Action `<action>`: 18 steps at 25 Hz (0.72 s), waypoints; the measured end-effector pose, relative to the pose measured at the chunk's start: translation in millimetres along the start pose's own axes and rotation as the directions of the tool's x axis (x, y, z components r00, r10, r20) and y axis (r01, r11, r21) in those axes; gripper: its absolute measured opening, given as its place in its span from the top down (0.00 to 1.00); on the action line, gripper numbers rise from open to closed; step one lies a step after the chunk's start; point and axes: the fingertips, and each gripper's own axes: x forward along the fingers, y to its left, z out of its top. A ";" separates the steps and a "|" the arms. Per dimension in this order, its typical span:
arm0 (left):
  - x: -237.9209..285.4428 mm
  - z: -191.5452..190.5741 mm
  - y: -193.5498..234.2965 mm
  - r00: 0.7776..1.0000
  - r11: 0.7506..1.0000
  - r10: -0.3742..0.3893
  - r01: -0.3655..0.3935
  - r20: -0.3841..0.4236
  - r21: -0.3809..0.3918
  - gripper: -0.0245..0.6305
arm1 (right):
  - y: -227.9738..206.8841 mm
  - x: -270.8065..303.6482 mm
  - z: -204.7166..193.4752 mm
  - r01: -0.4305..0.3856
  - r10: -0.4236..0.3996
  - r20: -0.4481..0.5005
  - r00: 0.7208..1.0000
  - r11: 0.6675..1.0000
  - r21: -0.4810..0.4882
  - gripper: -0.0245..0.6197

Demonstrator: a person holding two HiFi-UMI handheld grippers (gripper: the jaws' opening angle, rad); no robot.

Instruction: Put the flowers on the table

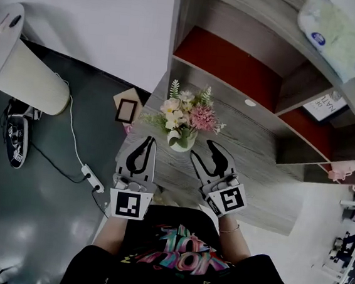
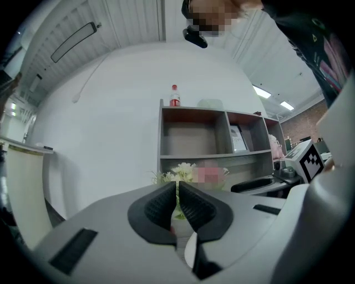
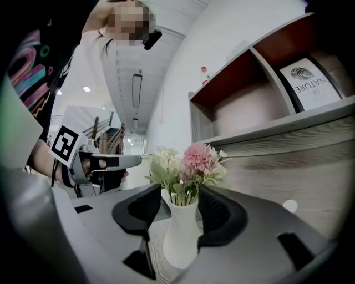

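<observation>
The left gripper (image 2: pixel 177 191) has its jaws clenched on nothing, with only a thin slit left between the ribbed pads. Through that slit, and above the jaw tips, shows the bunch of artificial flowers (image 2: pixel 186 171), well beyond the tips and not touching them. Farther ahead of these jaws stands a grey shelf unit (image 2: pixel 216 133) with a red bottle (image 2: pixel 175 97) on its top.

The right gripper (image 3: pixel 180 197) has its jaws released and standing wide. In the right gripper view the white vase (image 3: pixel 180 236) that holds the flowers shows in the gap between them, upright on the wood-grain desk (image 3: pixel 310 183). Neither pad visibly presses on it. The pink and cream blooms rise above the jaw tips. In the head view the vase sits just off the right jaws' tips, toward the left gripper, roughly between the two pairs of jaws and a little ahead of them.

To the right of and above the right jaws, a printed card (image 3: pixel 308 83) leans in a shelf compartment.
</observation>
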 end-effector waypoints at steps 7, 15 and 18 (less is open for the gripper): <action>-1.4 29.8 -2.0 0.999 0.999 -0.041 0.041 0.028 0.005 0.91 | 8.1 -11.5 48.9 -0.011 0.011 0.068 0.998 1.000 0.004 0.75; -1.1 42.7 -13.3 0.995 0.996 -0.091 0.091 0.035 0.001 0.91 | 4.6 -15.3 76.2 -0.032 0.031 0.070 0.997 0.999 0.002 0.83; -4.3 43.7 -17.2 0.993 0.994 -0.111 0.111 0.035 0.000 0.91 | 0.5 -19.0 71.9 -0.023 0.023 0.034 0.999 1.000 -0.005 0.85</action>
